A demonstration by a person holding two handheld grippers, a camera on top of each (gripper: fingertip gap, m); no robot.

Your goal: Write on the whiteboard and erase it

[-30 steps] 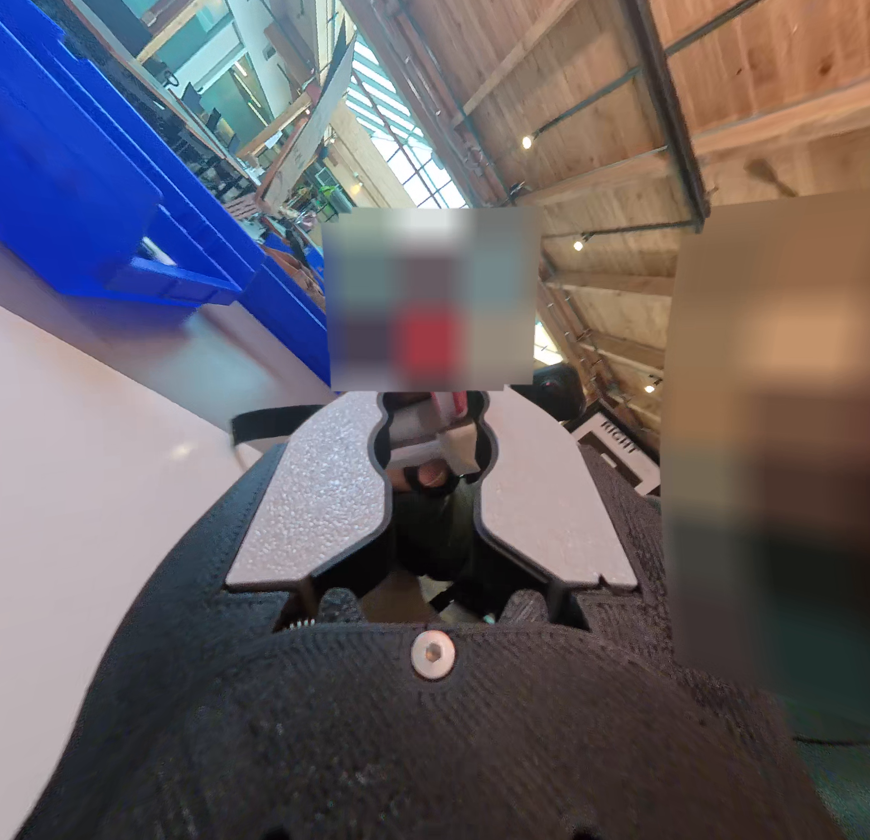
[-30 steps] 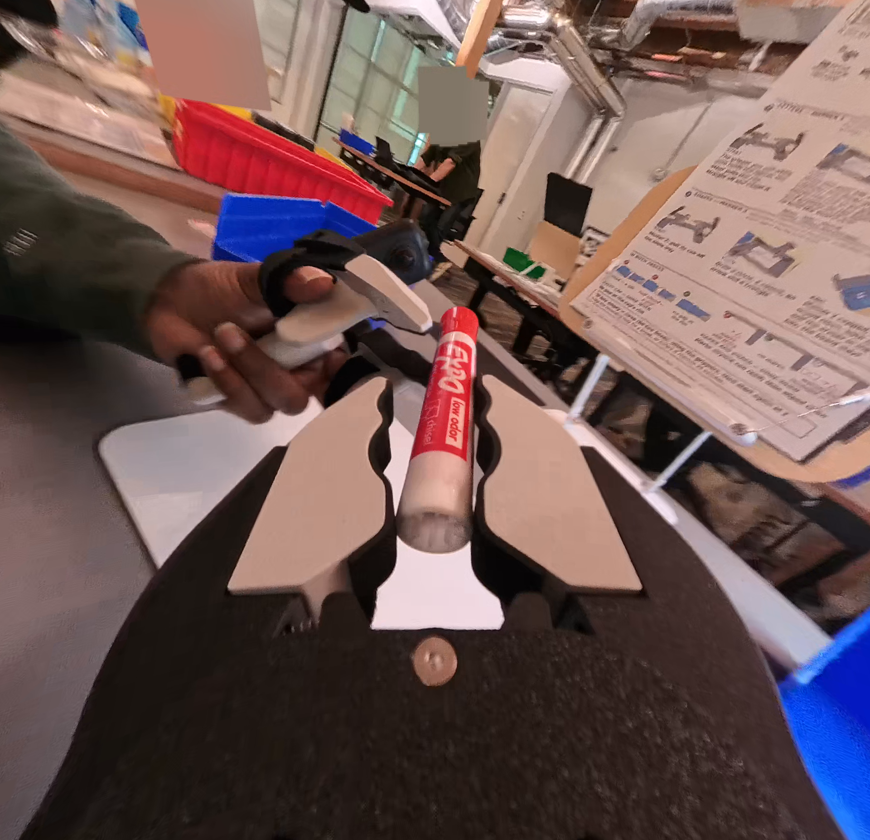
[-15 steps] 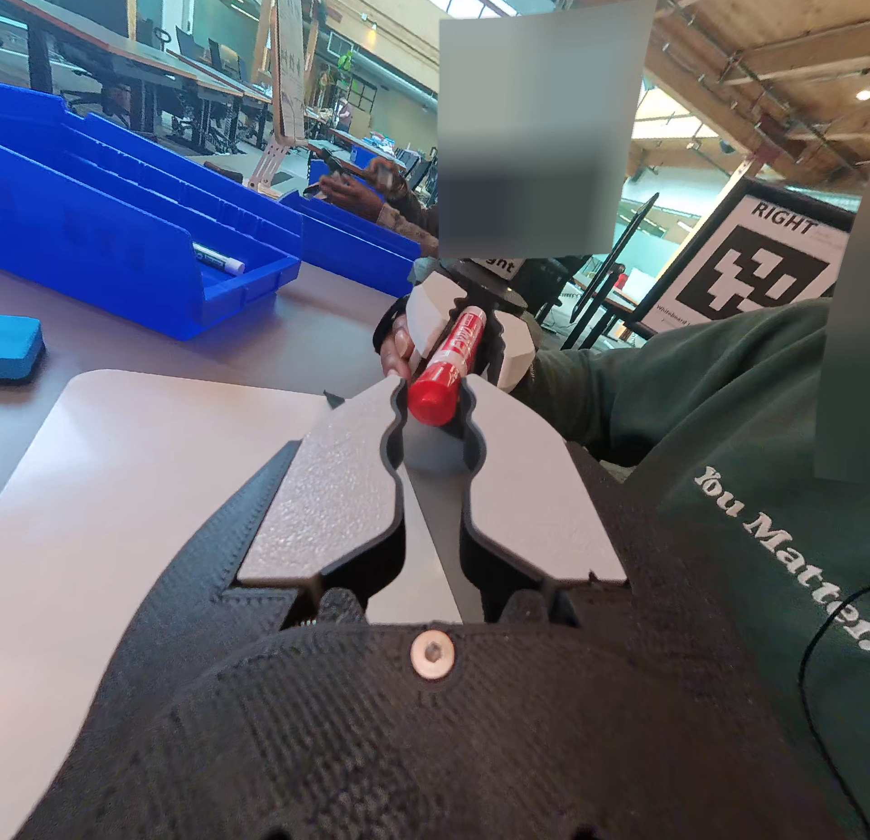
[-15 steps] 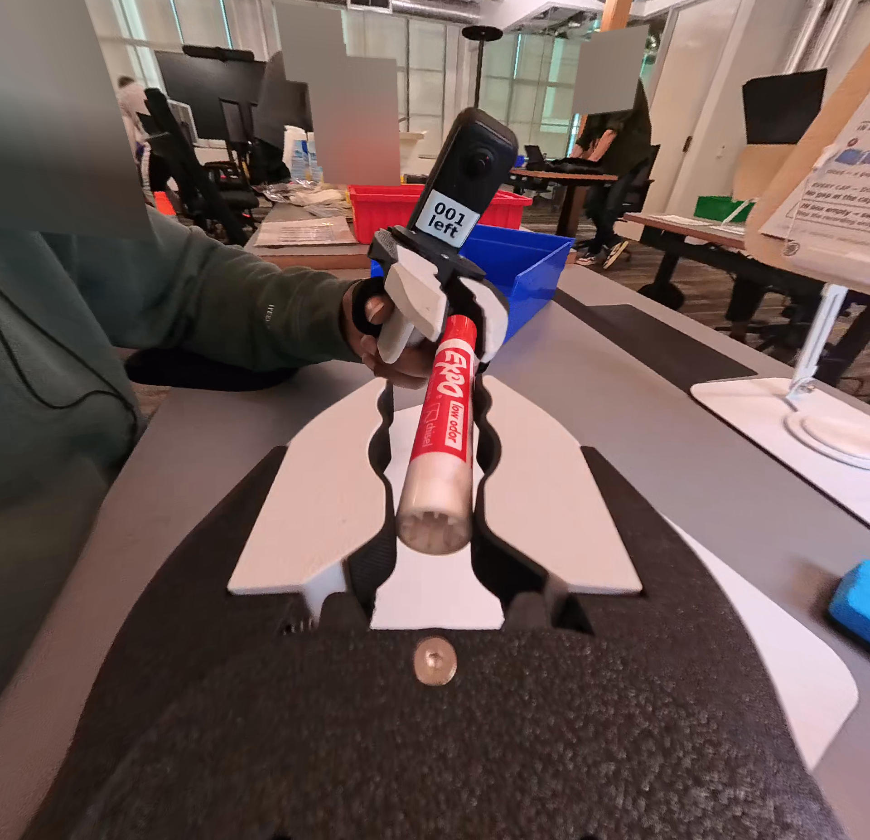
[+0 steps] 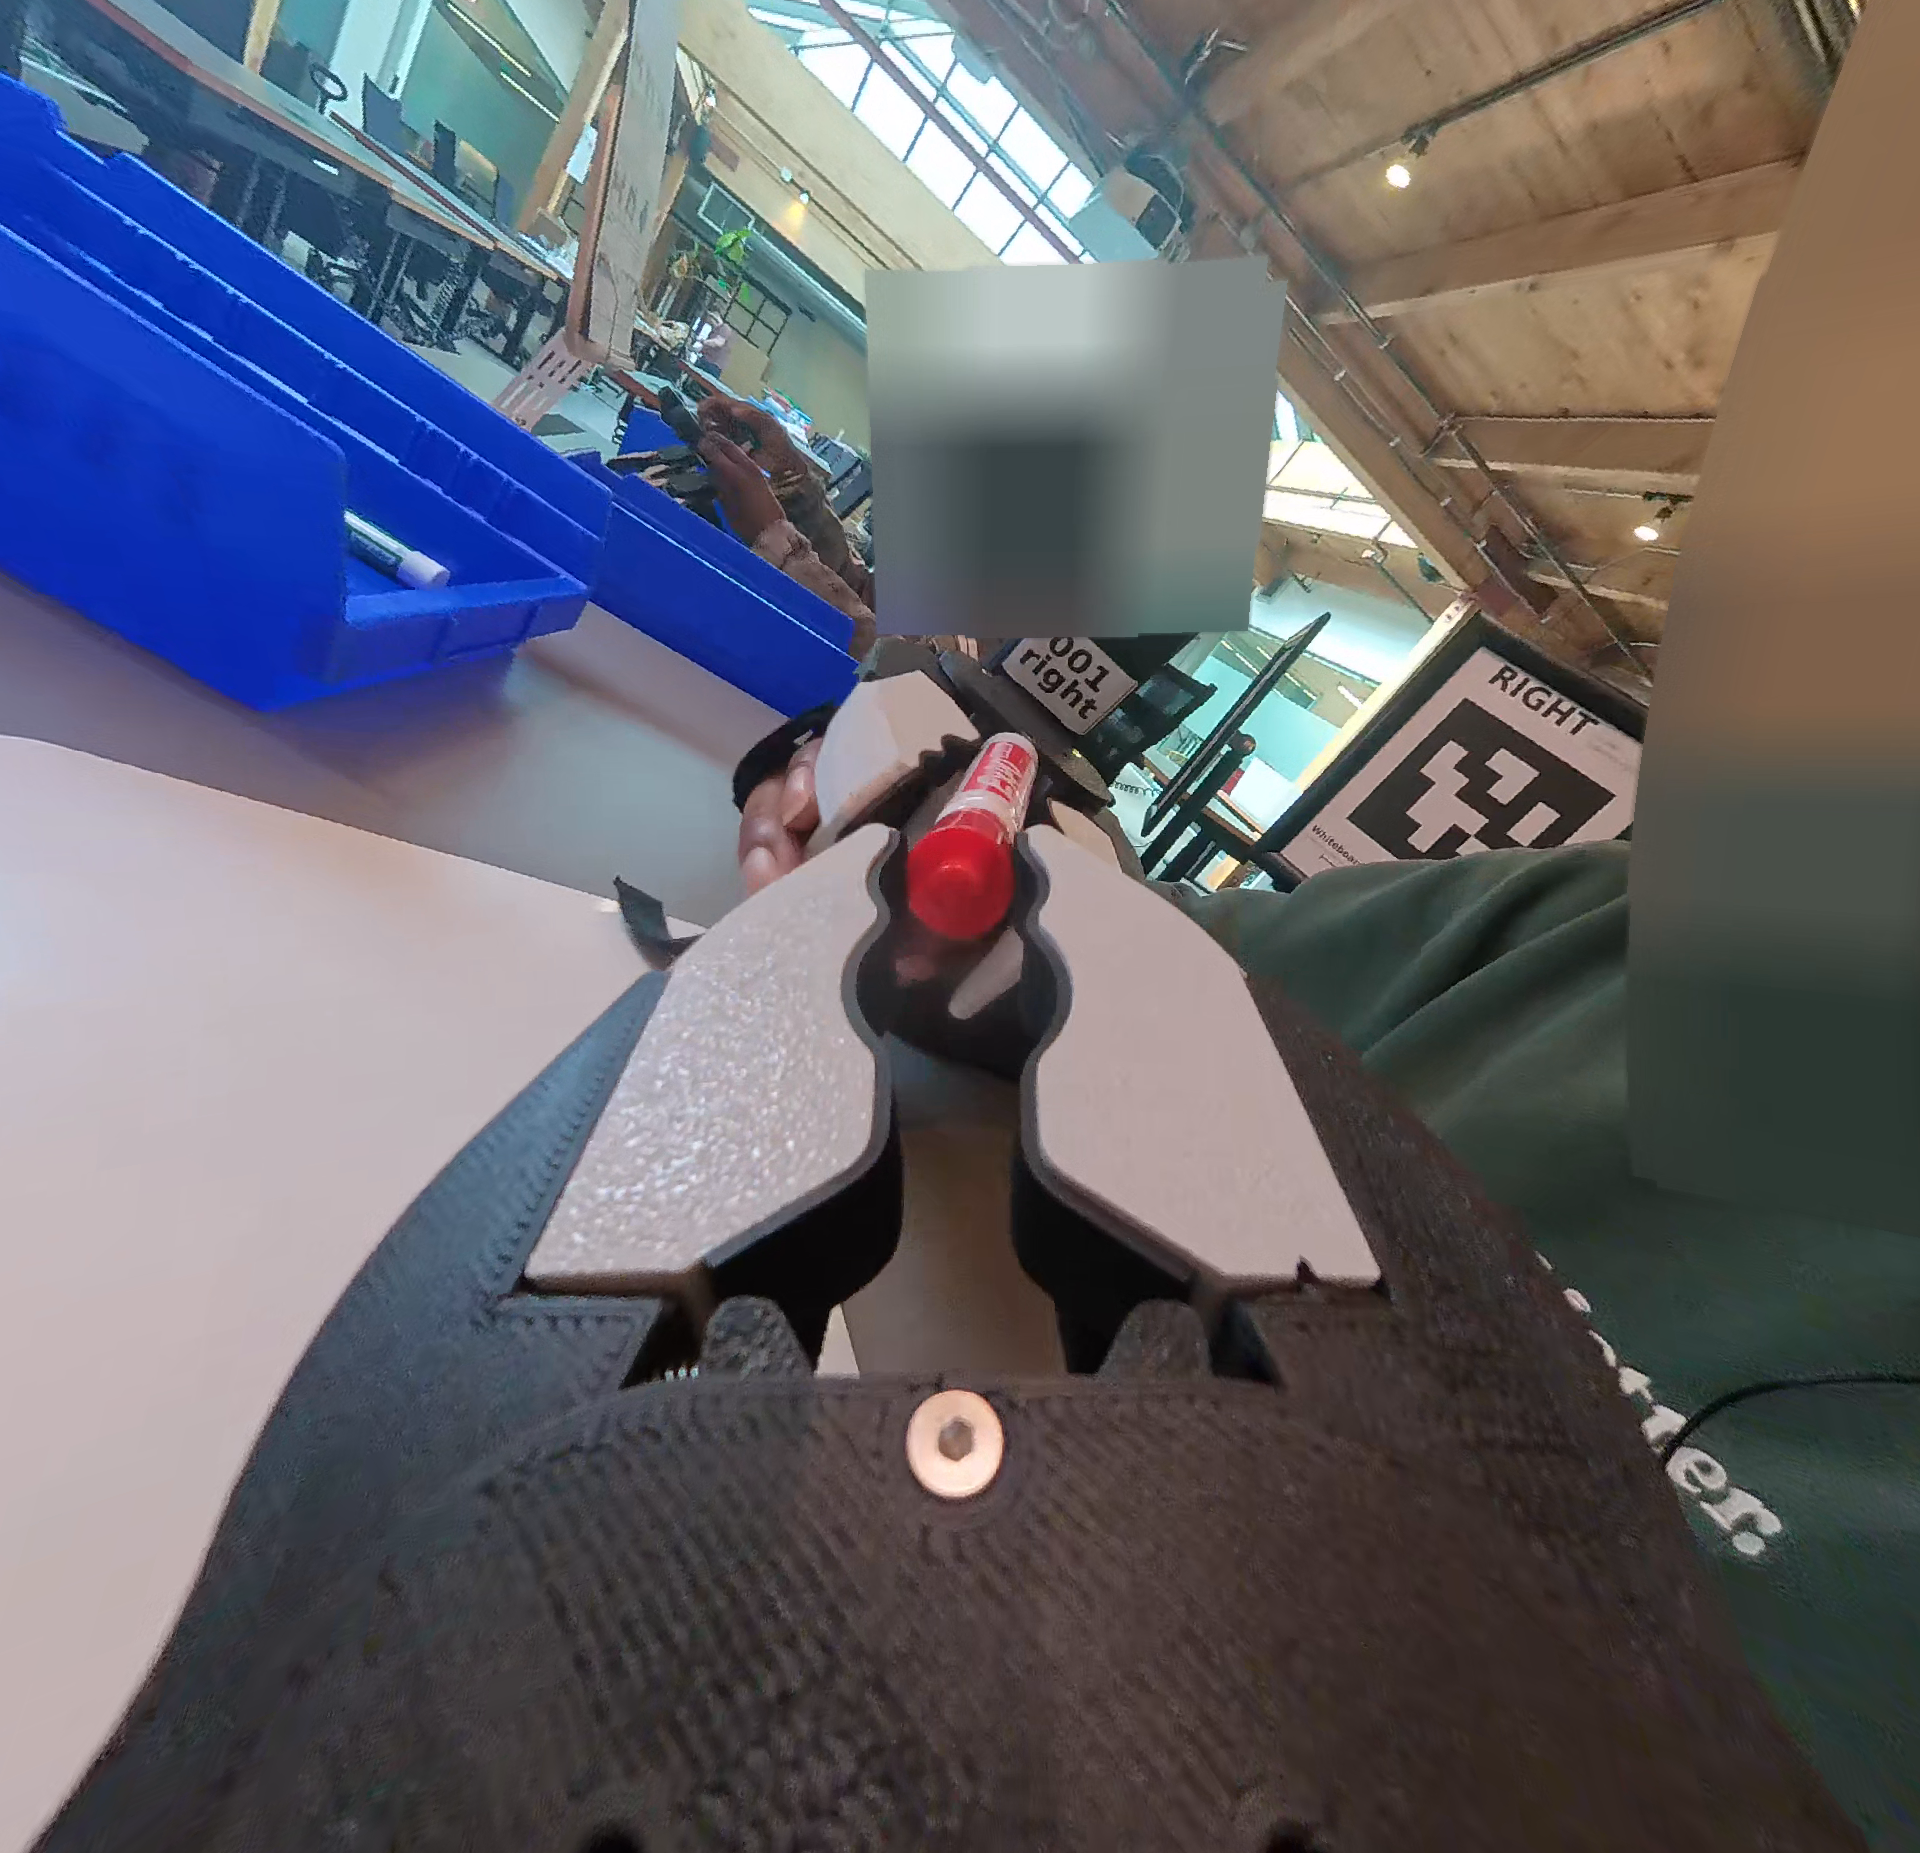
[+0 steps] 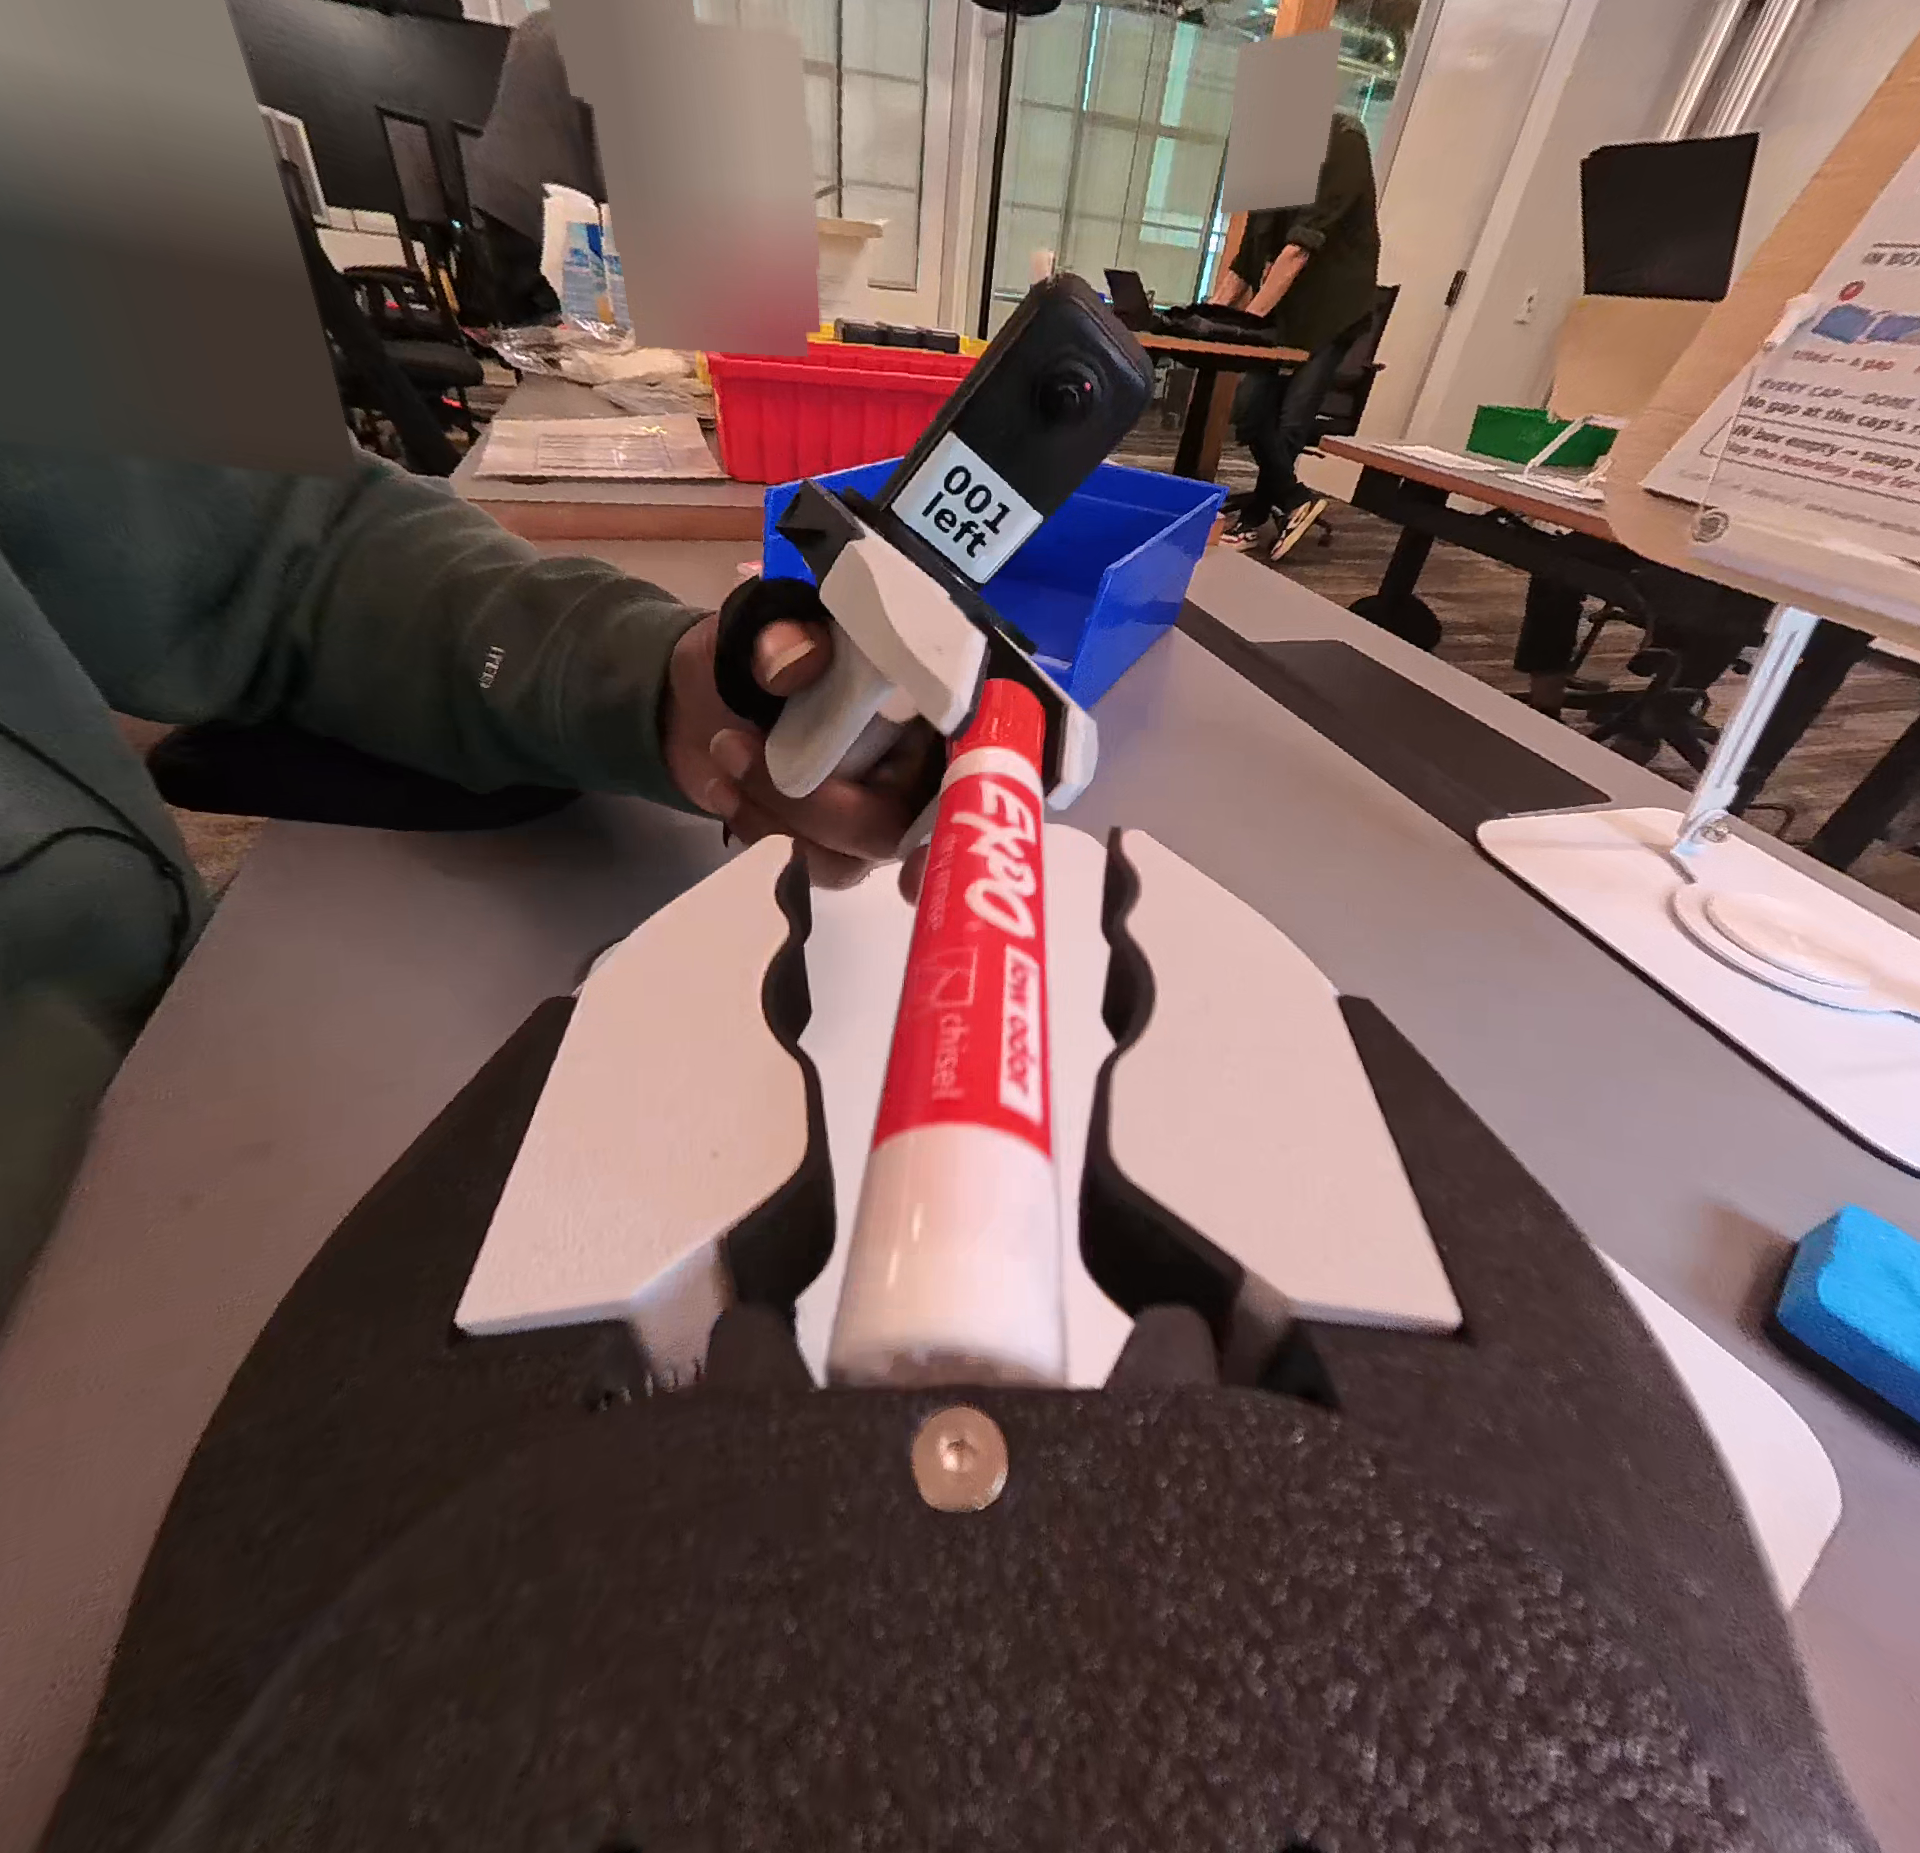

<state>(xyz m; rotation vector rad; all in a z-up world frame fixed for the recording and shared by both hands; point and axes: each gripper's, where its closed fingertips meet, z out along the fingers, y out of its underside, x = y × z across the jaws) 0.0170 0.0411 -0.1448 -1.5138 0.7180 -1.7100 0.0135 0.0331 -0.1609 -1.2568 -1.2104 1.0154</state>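
Left wrist view: the left gripper [image 5: 956, 899], black printed body with grey textured finger plates, fills the lower frame; its jaws stand a little apart with the red cap end of the red-and-white dry-erase marker [image 5: 961, 858] sitting between the tips, and whether they already pinch the cap I cannot tell. Beyond it, centre frame, the right gripper [image 5: 940, 764] carries the marker barrel. The white whiteboard panel [image 5: 260, 1024] lies flat on the grey table [image 5: 582, 754] at left, with no marks on the part visible. Blue plastic bins [image 5: 208, 515] sit upper left, one holding another pen. Right wrist view: the right gripper [image 6: 961, 1076] has its white jaws closed on the marker [image 6: 966, 1055], which runs up the centre of the frame toward the left gripper [image 6: 997, 723], held by a hand [image 6: 790, 764] in a green sleeve. A blue eraser block [image 6: 1849, 1304] rests at the right edge on the table, beside the whiteboard's corner [image 6: 1745, 1491]. Judgement: the task is at its opening step, uncapping. The cap appears to be on; writing and erasing are both left to do.
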